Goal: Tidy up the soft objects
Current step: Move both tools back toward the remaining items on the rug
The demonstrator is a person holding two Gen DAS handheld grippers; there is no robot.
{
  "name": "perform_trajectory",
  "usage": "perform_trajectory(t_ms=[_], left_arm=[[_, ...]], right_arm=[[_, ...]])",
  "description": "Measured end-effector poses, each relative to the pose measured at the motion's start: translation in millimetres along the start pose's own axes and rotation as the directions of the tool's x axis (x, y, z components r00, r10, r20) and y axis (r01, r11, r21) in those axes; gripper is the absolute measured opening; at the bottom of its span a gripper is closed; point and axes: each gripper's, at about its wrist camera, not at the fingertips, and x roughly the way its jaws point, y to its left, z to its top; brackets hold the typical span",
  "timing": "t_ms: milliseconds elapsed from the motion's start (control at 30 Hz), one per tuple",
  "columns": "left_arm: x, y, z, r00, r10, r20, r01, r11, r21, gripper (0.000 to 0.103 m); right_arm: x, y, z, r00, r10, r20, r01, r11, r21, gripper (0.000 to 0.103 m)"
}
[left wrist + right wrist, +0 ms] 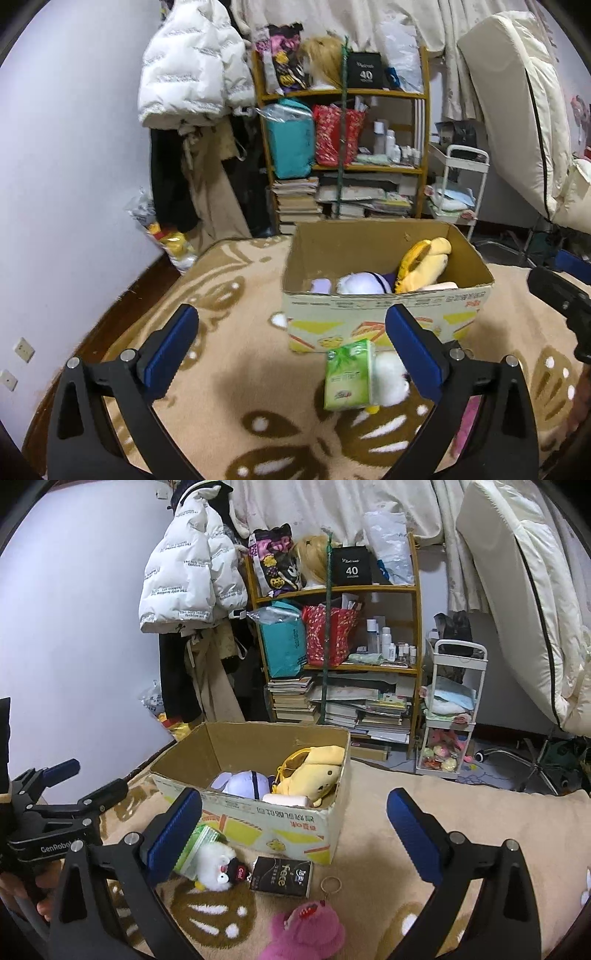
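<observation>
An open cardboard box [258,808] stands on the beige patterned blanket [369,812]. In it lie a yellow plush [314,771], a white-and-purple plush [240,782] and a pale pink pack [284,799]. In front of the box lie a green tissue pack [347,376], a small white plush [216,867], a black tissue pack [282,877] and a pink plush [306,930] with a key ring. My right gripper [295,830] is open and holds nothing, above these items. My left gripper [295,350] is also open and empty, to the left of the box, and it shows as the left gripper [86,781] in the right wrist view.
Behind the box a wooden shelf [332,627] holds bags, bottles and stacked books. A white puffer jacket [184,572] hangs at the left, a white trolley [450,709] stands at the right, and a cream mattress [524,590] leans on the wall. The blanket's edge drops off to the left.
</observation>
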Motion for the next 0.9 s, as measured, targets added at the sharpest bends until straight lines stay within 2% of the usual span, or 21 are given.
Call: perform_trajectory(t_ms=[500, 900], left_arm=[[-35, 15, -18, 0.999, 0.007, -0.052, -0.008, 1.0, -0.014, 0.1], [-30, 14, -24, 0.993, -0.005, -0.118, 0.003, 1.0, -0.02, 0.1]], right_arm=[[-34, 8, -13, 0.999, -0.024, -0.022, 0.024, 1.0, -0.004, 0.103], [-31, 6, -32, 0.994, -0.053, -0.094, 0.054, 0.998, 0.012, 0.103]])
